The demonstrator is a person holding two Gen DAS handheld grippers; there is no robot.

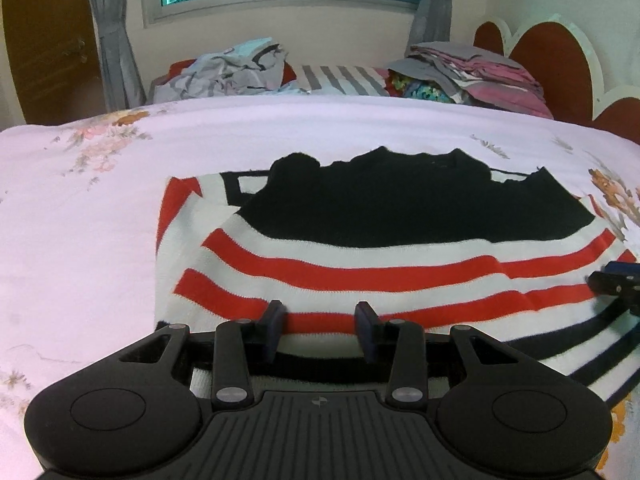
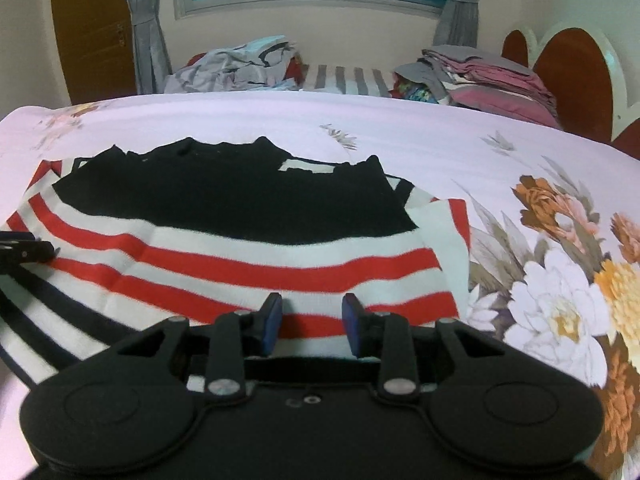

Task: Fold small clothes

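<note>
Midway, by my reckoning: a striped sweater (image 1: 360, 264) lies flat on the floral bedsheet (image 1: 80, 208) with both sleeves folded in over the body, a red-striped one at nine o'clock in my left view and its twin at three o'clock in my right view. My left claw (image 1: 320, 330) hangs at six o'clock over the near hem, fingers parted with nothing between them. My right claw (image 2: 310, 322) does the same at the hem's other end, parted and empty, red and white stripes showing through the gap. Whether either pad touches the knit, I cannot tell. Each claw shows at the edge of the other's view, so they flank the hem together. What seems left is lifting the hem toward the black chest panel (image 2: 232, 200) at twelve o'clock, then perhaps one more fold. Beyond the bed, a tumbled heap of clothes (image 1: 232, 68) sits at eleven o'clock and a folded stack (image 1: 480, 72) at one o'clock.
</note>
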